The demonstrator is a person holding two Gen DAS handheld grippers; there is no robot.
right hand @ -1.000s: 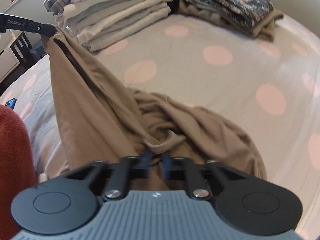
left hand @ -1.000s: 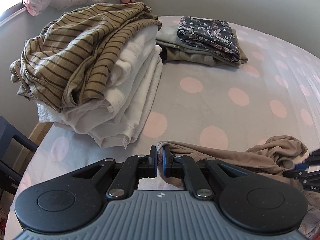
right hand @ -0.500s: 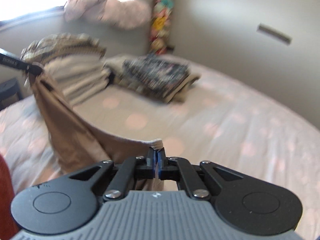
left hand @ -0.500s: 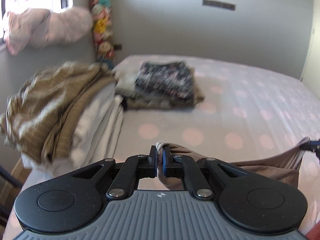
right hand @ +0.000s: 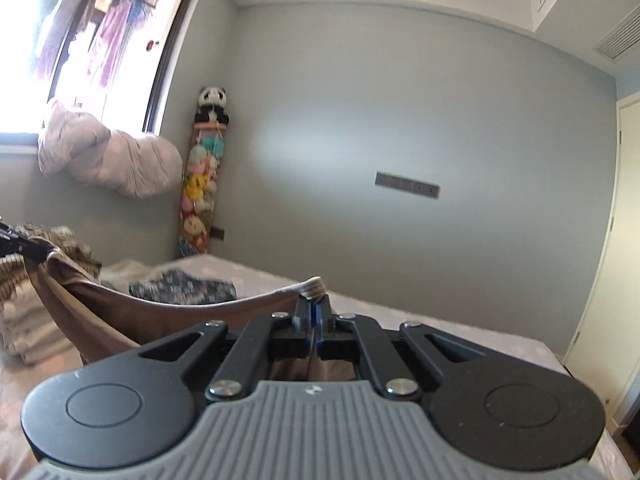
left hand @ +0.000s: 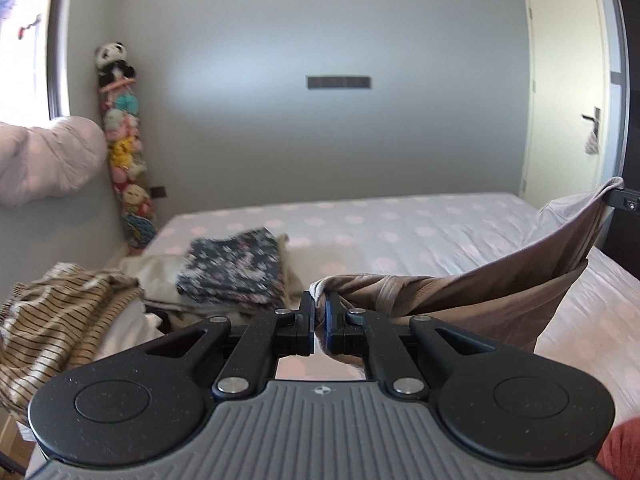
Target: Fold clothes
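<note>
Striped tan-and-brown top (left hand: 52, 320) crumpled on white folded stack (right hand: 24, 320), far left on polka-dot bed sheet (left hand: 420, 232). Dark floral folded garment (left hand: 236, 272) next over, atop beige pile. My left gripper (left hand: 318, 314) clenched on bunched edge of taupe soft-knit garment (left hand: 480, 300). Cloth hangs slung between my two grippers, above bed. My right gripper (right hand: 313, 312) clamped on its ribbed hem. Cream door (left hand: 564, 80) far right.
</note>
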